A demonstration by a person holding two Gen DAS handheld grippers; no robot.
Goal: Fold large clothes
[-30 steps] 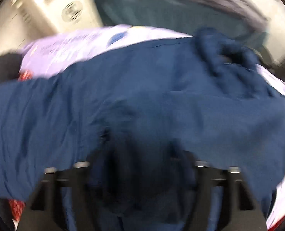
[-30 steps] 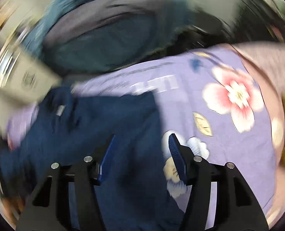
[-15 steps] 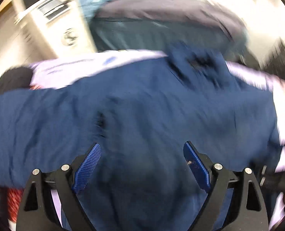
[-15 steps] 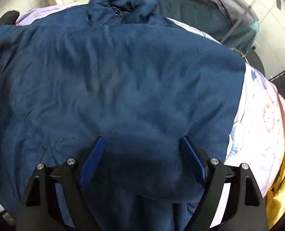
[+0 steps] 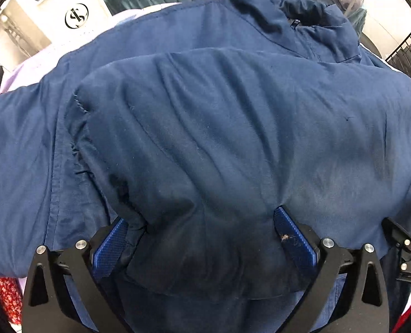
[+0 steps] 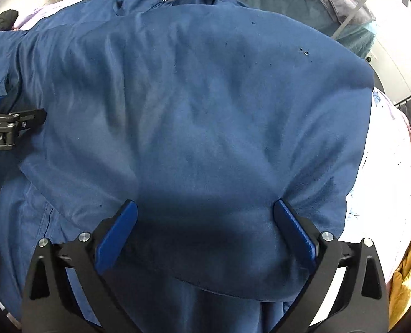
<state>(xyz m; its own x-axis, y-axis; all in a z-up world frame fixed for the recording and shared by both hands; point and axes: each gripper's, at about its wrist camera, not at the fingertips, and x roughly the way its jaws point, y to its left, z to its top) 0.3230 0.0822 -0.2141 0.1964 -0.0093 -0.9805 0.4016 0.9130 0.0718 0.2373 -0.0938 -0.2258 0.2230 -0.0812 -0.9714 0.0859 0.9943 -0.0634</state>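
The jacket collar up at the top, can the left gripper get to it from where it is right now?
Probably yes. The left gripper, jaws opening, sits over the folded blue jacket, and only flat cloth lies between it and the collar; nothing stands in the way.

The jacket (image 5: 233, 127) is matt navy woven cloth (faintly creased), beside shiny gold fabric (image 6: 408, 272).
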